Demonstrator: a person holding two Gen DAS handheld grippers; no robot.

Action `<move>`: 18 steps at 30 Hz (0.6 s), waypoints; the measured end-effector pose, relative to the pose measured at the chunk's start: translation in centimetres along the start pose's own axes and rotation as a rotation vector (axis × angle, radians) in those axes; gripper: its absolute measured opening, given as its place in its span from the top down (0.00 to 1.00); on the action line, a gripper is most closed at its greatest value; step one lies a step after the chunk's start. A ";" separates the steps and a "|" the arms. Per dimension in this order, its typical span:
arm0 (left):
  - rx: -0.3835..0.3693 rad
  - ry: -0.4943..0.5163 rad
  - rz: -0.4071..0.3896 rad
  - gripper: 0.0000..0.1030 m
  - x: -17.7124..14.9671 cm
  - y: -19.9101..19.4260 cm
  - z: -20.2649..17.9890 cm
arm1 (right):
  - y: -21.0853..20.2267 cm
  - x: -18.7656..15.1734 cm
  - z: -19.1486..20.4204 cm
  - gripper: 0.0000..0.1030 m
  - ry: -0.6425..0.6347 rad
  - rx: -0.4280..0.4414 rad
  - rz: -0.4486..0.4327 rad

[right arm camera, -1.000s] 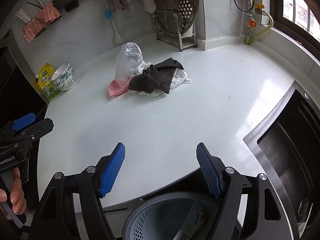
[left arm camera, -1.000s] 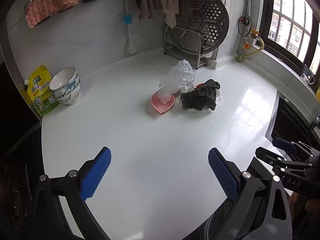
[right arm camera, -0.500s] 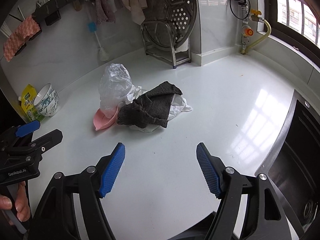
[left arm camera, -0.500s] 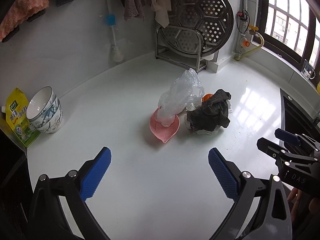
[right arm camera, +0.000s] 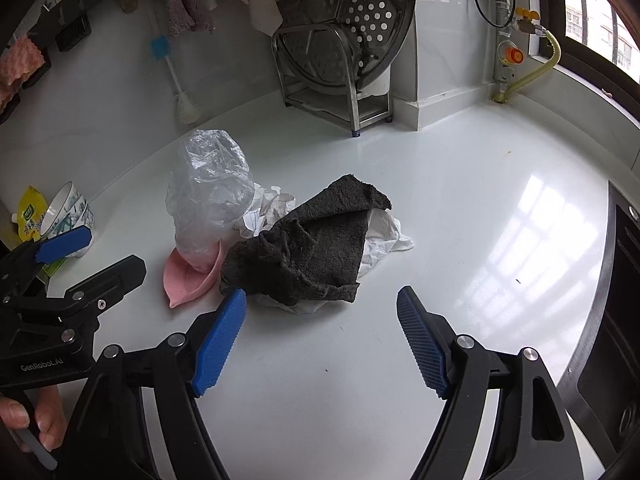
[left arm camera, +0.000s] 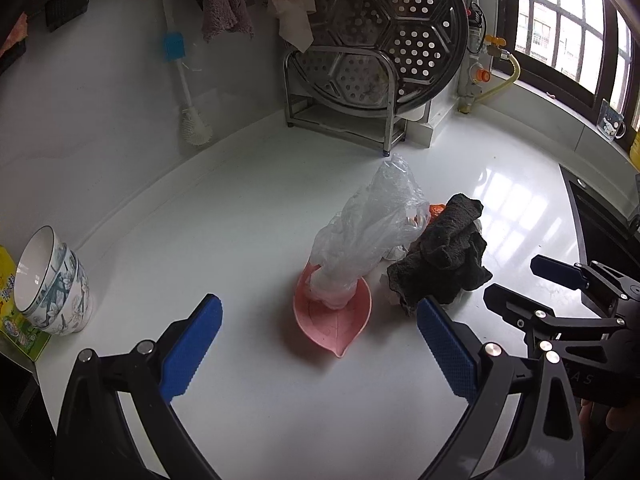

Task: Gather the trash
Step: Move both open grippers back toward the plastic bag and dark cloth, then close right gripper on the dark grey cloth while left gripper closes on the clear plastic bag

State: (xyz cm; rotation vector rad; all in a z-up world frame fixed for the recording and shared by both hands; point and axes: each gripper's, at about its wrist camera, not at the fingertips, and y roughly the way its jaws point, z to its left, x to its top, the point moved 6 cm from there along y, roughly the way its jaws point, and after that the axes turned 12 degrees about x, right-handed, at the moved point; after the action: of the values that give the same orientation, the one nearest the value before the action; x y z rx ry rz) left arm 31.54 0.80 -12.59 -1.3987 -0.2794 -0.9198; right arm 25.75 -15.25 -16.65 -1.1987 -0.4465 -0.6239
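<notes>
A crumpled clear plastic bag (left arm camera: 368, 232) (right arm camera: 208, 196) stands in a pink leaf-shaped dish (left arm camera: 332, 320) (right arm camera: 186, 276) mid-counter. Beside it a dark grey rag (left arm camera: 444, 256) (right arm camera: 316, 252) lies over crumpled white paper (right arm camera: 380, 240); something orange (left arm camera: 437, 209) peeks out behind it. My left gripper (left arm camera: 320, 344) is open and empty, just short of the dish. My right gripper (right arm camera: 322, 340) is open and empty, just short of the rag; it also shows at the right of the left wrist view (left arm camera: 560, 292).
Stacked bowls (left arm camera: 52, 284) and a yellow packet (right arm camera: 30, 216) sit at the left edge. A steel rack with a perforated steamer tray (left arm camera: 380, 40) stands at the back. A sink (right arm camera: 616, 320) lies to the right. A bottle brush (left arm camera: 188, 92) and cloths hang on the wall.
Both grippers have moved forward over the counter toward the trash pile, which now looms larger. The bin seen below the right gripper a second ago is out of view. Both stay open.
</notes>
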 end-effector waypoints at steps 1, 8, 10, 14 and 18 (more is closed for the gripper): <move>-0.005 0.001 -0.001 0.07 0.2 0.3 0.0 | 0.3 0.1 0.1 0.28 -0.006 -0.004 0.001; -0.027 0.002 -0.007 0.07 0.7 1.9 0.4 | 2.1 1.2 -0.1 0.28 -0.040 -0.047 -0.009; -0.030 0.010 -0.002 0.07 0.7 2.5 0.4 | 2.6 1.3 -0.2 0.28 -0.043 -0.049 -0.003; -0.039 0.015 -0.005 0.07 0.9 3.0 0.3 | 3.4 1.4 -0.1 0.28 -0.061 -0.058 -0.004; -0.042 0.013 -0.005 0.07 0.9 3.3 0.4 | 4.2 1.3 -0.2 0.28 -0.052 -0.053 0.000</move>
State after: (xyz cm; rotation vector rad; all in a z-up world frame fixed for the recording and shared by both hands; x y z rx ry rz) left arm 34.56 0.48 -14.26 -1.4308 -0.2549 -0.9437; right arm 29.48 -14.71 -18.90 -1.2679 -0.4762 -0.6090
